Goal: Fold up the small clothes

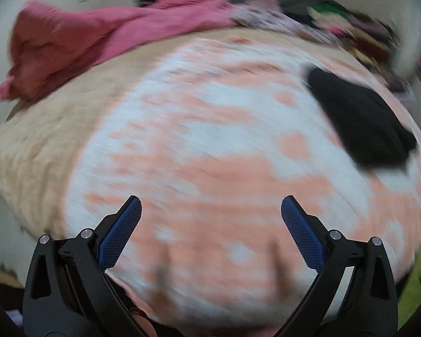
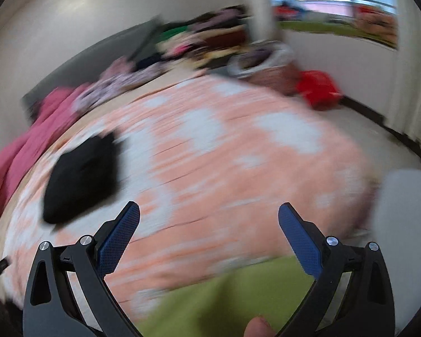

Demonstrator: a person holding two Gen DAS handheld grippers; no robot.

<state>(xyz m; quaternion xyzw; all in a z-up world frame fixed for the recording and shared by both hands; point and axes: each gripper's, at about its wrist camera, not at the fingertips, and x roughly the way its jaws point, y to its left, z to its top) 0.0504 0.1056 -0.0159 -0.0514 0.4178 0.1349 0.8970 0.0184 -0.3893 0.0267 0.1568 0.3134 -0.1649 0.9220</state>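
Note:
A small black garment [image 1: 359, 118] lies in a compact shape on the orange-and-white bed cover [image 1: 210, 146]. It also shows in the right wrist view [image 2: 81, 177], left of centre on the same cover [image 2: 238, 151]. My left gripper [image 1: 211, 207] is open and empty above the near part of the cover, well left of the black garment. My right gripper [image 2: 209, 213] is open and empty above the cover, to the right of the garment. Both views are blurred by motion.
A pink cloth [image 1: 78, 45] lies bunched at the far left of the bed. A heap of mixed clothes [image 2: 199, 42] sits at the head of the bed. A green fabric [image 2: 224, 300] lies under my right gripper. A red object [image 2: 318, 90] stands on the floor.

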